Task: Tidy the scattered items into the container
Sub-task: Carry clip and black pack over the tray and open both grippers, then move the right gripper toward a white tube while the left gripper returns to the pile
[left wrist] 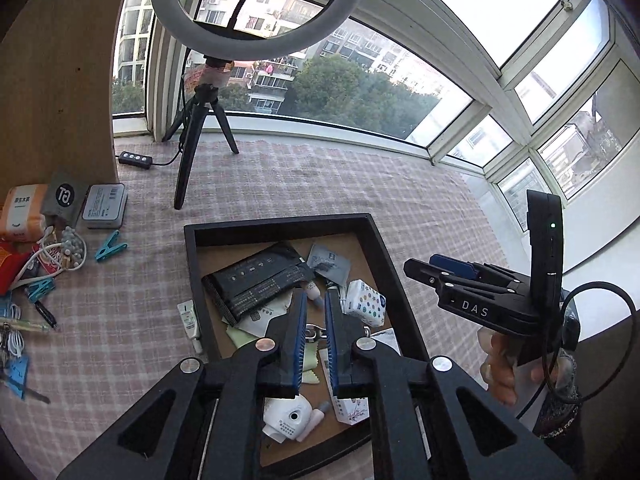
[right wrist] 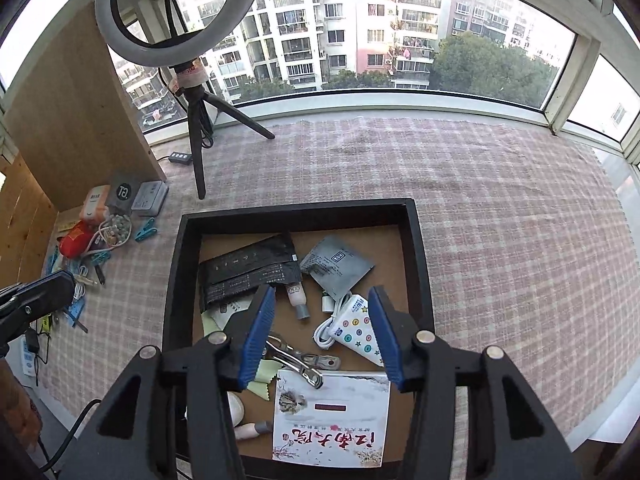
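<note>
One tray [right wrist: 298, 212], two hand-held grippers, one ring light [right wrist: 132, 46].

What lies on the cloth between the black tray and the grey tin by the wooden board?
Between the black tray and the grey tin lies only a teal clothes peg, apart from both; otherwise bare checked cloth. Both wrist views show it.
</note>
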The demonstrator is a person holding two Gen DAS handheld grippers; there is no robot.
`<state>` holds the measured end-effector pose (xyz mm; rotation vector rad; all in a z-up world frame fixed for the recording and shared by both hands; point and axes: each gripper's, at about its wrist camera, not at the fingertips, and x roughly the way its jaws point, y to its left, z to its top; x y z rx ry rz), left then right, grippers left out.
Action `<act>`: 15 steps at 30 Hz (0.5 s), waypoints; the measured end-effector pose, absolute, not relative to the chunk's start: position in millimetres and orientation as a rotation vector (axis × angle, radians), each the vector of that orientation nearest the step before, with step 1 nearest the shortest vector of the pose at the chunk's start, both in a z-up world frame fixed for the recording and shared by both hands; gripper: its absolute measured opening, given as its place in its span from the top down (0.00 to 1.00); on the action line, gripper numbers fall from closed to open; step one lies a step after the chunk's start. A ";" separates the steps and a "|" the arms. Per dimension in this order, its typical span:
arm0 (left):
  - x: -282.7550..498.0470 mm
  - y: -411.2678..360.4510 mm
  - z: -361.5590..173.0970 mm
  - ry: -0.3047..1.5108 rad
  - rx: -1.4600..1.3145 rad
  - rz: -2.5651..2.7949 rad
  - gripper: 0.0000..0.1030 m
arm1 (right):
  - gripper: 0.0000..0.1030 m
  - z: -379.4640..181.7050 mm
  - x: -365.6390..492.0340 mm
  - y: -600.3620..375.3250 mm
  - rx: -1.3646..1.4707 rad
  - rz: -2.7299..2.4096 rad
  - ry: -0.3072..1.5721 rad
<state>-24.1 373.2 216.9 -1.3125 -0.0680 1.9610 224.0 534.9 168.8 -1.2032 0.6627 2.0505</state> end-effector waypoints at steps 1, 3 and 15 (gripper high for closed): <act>-24.4 370.8 215.2 -0.065 -1.318 1.968 0.91 | 0.54 167.2 222.4 534.4 -1.208 2.048 0.666; -25.9 365.9 210.5 -0.056 -1.335 1.978 0.91 | 0.54 163.4 220.4 532.4 -1.217 2.043 0.673; -12.6 337.4 203.9 0.077 -1.304 2.117 0.70 | 0.53 156.7 213.5 505.1 -1.229 2.056 0.683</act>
